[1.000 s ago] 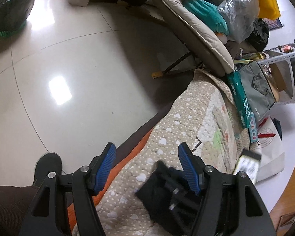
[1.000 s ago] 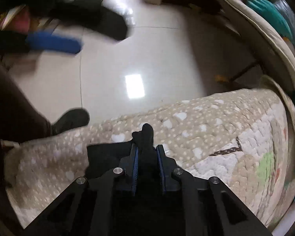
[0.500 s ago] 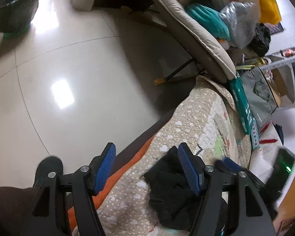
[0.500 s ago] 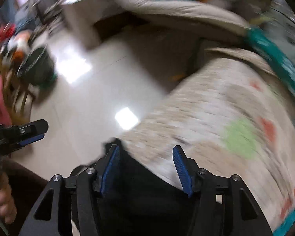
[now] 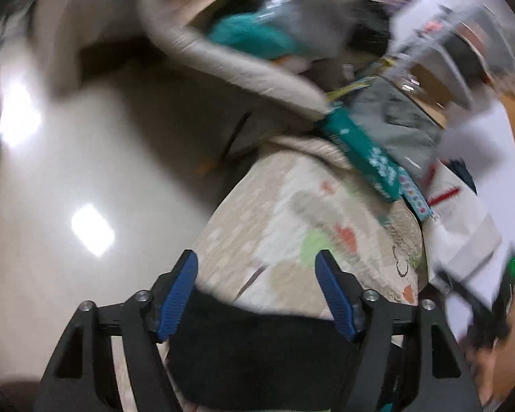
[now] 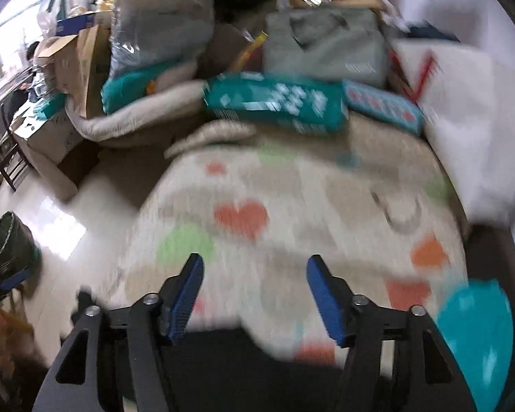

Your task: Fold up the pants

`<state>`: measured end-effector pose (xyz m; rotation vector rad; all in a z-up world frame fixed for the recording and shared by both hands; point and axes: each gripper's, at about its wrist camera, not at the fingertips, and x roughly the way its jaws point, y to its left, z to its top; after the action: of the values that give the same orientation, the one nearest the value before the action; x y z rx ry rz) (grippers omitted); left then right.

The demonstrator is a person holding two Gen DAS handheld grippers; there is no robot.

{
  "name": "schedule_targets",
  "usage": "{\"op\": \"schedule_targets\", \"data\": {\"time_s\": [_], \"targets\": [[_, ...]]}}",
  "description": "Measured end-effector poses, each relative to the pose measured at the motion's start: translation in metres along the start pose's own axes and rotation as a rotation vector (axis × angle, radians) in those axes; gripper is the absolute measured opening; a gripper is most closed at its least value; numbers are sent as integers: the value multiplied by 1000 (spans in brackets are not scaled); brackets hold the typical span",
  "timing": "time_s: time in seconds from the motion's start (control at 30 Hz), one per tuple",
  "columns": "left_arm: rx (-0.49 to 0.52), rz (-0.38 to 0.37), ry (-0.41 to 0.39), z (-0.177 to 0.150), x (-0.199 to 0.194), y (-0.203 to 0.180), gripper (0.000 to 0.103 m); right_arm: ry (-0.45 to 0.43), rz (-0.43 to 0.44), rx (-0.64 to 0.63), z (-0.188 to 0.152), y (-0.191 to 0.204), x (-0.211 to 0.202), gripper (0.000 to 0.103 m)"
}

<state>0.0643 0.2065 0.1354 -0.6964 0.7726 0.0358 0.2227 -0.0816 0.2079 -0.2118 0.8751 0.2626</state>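
Observation:
The black pants (image 5: pixel 261 353) lie in a dark heap on the quilted beige blanket (image 5: pixel 292 226), low between and under my left gripper's arms. My left gripper (image 5: pixel 257 292) is open and empty just above them. In the right wrist view the pants (image 6: pixel 223 360) show as a black patch at the bottom edge on the blanket (image 6: pixel 292 206). My right gripper (image 6: pixel 254 292) is open and empty above them. Both views are motion-blurred.
Teal packages (image 6: pixel 274 103), a grey bag (image 6: pixel 326 48) and a white bag (image 6: pixel 463 137) crowd the blanket's far end. A beige padded chair (image 5: pixel 240 65) piled with things stands beyond. Glossy tiled floor (image 5: pixel 68 189) lies left. A teal round object (image 6: pixel 473 329) sits at right.
My right gripper has opened and let go of the pants, then swung up over the blanket. My left gripper has moved over the pants, staying open. Both cameras swept toward the cluttered far end.

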Motion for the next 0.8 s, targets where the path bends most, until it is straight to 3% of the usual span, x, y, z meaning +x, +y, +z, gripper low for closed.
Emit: {"op": "schedule_targets", "data": {"time_s": [0.1,0.23,0.27,0.37,0.43,0.53,0.6,0.8], "targets": [[88,7,-40,1,10,-1,71,-20,44,-61,59,26,74,71],[130,215,-5,13,45,34,71,37,224,-66,121,56,173,70],[98,272,13,22,57,47,69,40,274,-53,128,61,187,70],[-62,259,73,43,86,76,69,33,344,-47,131,72,213,70],[-1,285,109,47,99,71,69,73,372,-12,123,74,220,70],[21,261,104,47,90,62,69,147,349,49,107,64,208,70],[18,249,62,44,69,61,69,160,275,77,92,51,182,70],[19,219,-114,16,-3,48,69,48,127,251,11,-23,36,71]]}}
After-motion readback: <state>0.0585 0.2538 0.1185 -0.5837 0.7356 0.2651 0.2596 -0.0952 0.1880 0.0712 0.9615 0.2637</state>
